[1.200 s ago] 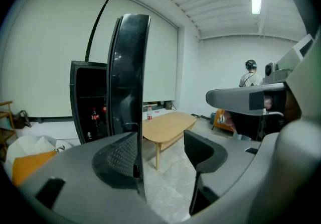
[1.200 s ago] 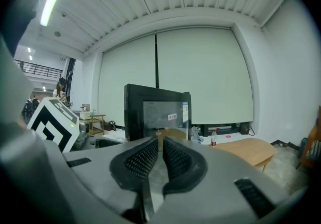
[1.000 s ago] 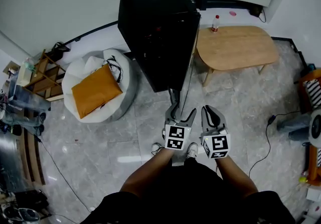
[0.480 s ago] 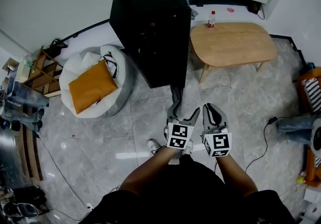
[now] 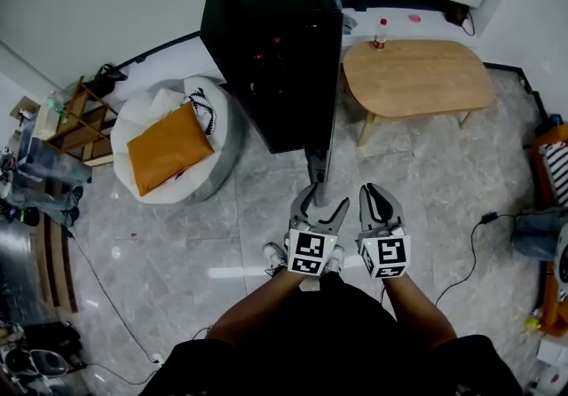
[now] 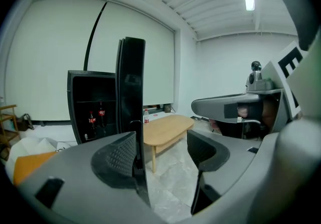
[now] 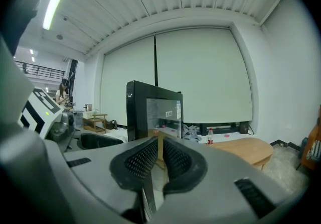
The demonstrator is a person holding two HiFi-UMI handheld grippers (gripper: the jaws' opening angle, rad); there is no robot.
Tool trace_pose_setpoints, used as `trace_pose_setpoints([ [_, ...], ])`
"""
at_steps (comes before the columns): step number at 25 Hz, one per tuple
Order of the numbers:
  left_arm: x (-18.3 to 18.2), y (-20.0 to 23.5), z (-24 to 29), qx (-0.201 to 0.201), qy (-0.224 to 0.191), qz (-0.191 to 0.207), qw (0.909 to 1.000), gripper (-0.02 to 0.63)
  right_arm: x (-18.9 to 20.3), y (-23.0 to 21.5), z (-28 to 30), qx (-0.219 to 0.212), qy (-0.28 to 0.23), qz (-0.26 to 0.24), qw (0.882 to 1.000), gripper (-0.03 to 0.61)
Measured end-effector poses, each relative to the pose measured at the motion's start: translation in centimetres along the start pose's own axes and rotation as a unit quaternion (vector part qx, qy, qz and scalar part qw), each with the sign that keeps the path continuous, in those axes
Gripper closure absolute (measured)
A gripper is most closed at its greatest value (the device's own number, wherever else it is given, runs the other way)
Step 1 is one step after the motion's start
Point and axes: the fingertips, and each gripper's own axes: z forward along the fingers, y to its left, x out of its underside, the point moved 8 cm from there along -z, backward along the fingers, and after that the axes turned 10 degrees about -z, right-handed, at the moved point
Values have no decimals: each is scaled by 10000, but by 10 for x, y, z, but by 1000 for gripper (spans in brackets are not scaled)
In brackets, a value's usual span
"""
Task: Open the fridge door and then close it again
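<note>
The black fridge point(image 5: 275, 48) stands with its door point(image 5: 327, 119) swung out towards me, seen edge-on as a thin dark strip. In the left gripper view the door point(image 6: 131, 92) rises just in front, and cola bottles point(image 6: 96, 116) show in the lit interior. My left gripper point(image 5: 320, 200) is open at the door's free edge. That edge stands between the jaws beside the left pad point(image 6: 123, 153), and neither pad presses on it. My right gripper point(image 5: 376, 194) hangs beside it to the right, shut and empty, and points at the fridge point(image 7: 150, 112).
A wooden table point(image 5: 417, 79) with a small bottle point(image 5: 381, 33) stands right of the fridge. A white beanbag with an orange cushion point(image 5: 169, 150) lies to the left, a wooden shelf point(image 5: 75, 123) beyond it. A cable point(image 5: 470, 252) crosses the floor at right.
The left gripper's jaws have spread a little wider and the gripper has shifted slightly along the door's edge. The door stays open. The right gripper stays shut.
</note>
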Motion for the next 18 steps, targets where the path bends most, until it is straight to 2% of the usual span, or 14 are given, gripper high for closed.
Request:
trace_pose_setpoints([
  [3, -5, 13, -17, -37, -128, 5, 9999, 334, -6, 7, 4, -96, -65, -32, 9999, 558],
  [8, -16, 34, -38, -351, -321, -37, 9989, 532, -10, 14, 10, -140, -122, -29, 9998, 558],
  [10, -21, 44, -44, -448, -359, -38, 9983, 585, -10, 18, 14, -146, -132, -2, 9998, 558],
  [18, -45, 81, -65, -652, -580, -188, 9960, 592, -26, 40, 28, -336, -261, -16, 9991, 558],
])
